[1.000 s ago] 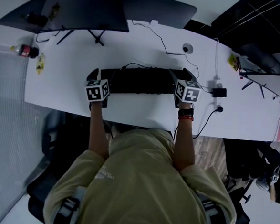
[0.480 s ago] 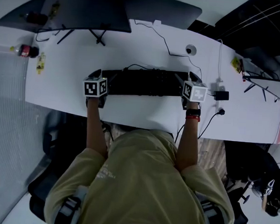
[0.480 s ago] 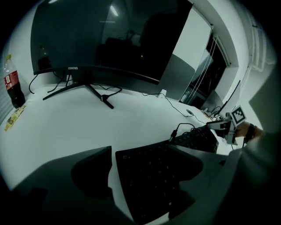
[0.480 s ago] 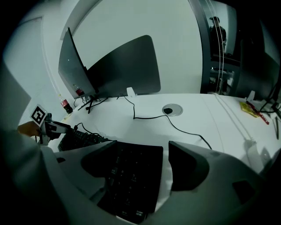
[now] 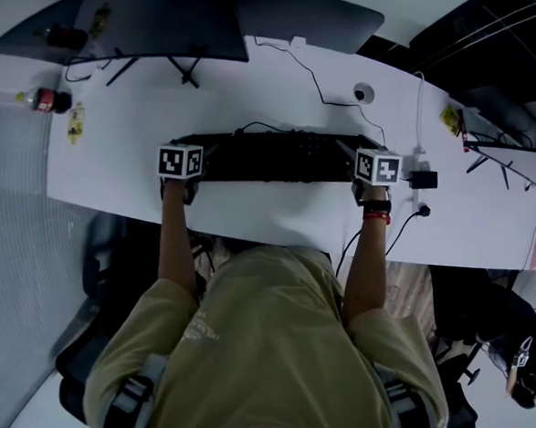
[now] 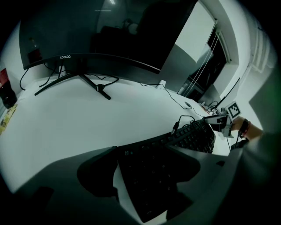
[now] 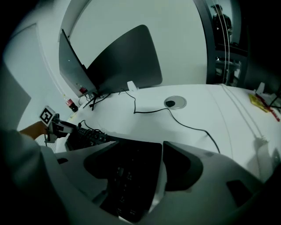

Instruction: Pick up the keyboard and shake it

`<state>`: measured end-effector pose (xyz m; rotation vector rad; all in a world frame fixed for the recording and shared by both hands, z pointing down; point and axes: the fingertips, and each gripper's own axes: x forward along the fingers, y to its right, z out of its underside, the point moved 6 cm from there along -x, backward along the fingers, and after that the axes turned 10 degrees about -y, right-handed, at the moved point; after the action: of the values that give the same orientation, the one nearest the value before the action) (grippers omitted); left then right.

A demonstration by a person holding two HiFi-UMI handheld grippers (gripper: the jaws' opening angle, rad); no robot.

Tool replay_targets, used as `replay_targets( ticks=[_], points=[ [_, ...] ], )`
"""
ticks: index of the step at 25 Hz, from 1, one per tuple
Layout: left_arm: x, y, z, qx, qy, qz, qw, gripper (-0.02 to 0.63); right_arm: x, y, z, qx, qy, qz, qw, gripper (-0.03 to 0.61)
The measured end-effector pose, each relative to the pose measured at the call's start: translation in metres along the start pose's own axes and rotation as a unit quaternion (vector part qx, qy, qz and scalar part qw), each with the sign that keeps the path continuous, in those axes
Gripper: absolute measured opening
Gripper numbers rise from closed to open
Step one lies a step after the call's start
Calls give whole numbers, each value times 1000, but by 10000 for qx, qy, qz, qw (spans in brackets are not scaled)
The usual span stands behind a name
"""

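Note:
A black keyboard (image 5: 281, 156) lies crosswise over the white desk (image 5: 258, 89), its cable running off the back edge. My left gripper (image 5: 192, 150) is at its left end and my right gripper (image 5: 356, 153) at its right end. In the left gripper view the keyboard (image 6: 153, 171) fills the space between the jaws of the left gripper (image 6: 145, 154), which are closing on it. The right gripper view shows the same: the keyboard's other end (image 7: 127, 171) is between the closing jaws of the right gripper (image 7: 138, 151). Whether it is clear of the desk I cannot tell.
Two dark monitors (image 5: 144, 17) (image 5: 304, 19) stand along the back of the desk. A bottle (image 5: 52, 100) lies at the far left. A round grommet (image 5: 360, 93), a black adapter (image 5: 423, 180) and cables are to the right. The desk's front edge is close to the person's body.
Both marker cubes have drifted outward, the left one leftward and the right one rightward. The keyboard sits slightly further right and looks a little wider in the head view.

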<state>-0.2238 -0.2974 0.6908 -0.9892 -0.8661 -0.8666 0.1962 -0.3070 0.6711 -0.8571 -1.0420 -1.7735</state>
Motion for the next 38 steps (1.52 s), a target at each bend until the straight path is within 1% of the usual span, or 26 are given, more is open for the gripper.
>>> replay_targets(
  ticks=[1, 7, 10, 13, 21, 31, 32, 35, 38],
  points=[
    [0, -1, 0, 9, -46, -1, 10000, 342, 1, -1, 1, -1, -10, -67, 10000, 301],
    [-4, -2, -2, 60, -245, 49, 9997, 321, 1, -2, -2, -60, -140, -117, 9998, 302],
    [-5, -2, -1, 53, -366, 23, 9993, 308, 1, -3, -1, -31, -226, -61, 9997, 302],
    [-7, -2, 1, -13, -298, 1, 9996, 303, 0, -4, 0, -3, -277, -43, 9996, 302],
    [-19, 3, 3, -13, -173, -35, 9998, 282, -14, -11, 0, 65, -274, 92, 9996, 301],
    [-41, 10, 7, 19, 73, -197, 9998, 262, -35, -22, 2, 7, -48, 230, 9997, 296],
    [-43, 10, 7, 28, 98, -219, 9997, 260, -37, -23, 2, 10, -18, 237, 9997, 295],
    [-51, 10, 6, 126, 147, -257, 9995, 226, -43, -26, 1, 10, 62, 264, 9996, 295],
    [-57, 10, 4, 239, 234, -305, 9990, 222, -47, -28, -2, 22, 120, 274, 9996, 288]
  ],
)
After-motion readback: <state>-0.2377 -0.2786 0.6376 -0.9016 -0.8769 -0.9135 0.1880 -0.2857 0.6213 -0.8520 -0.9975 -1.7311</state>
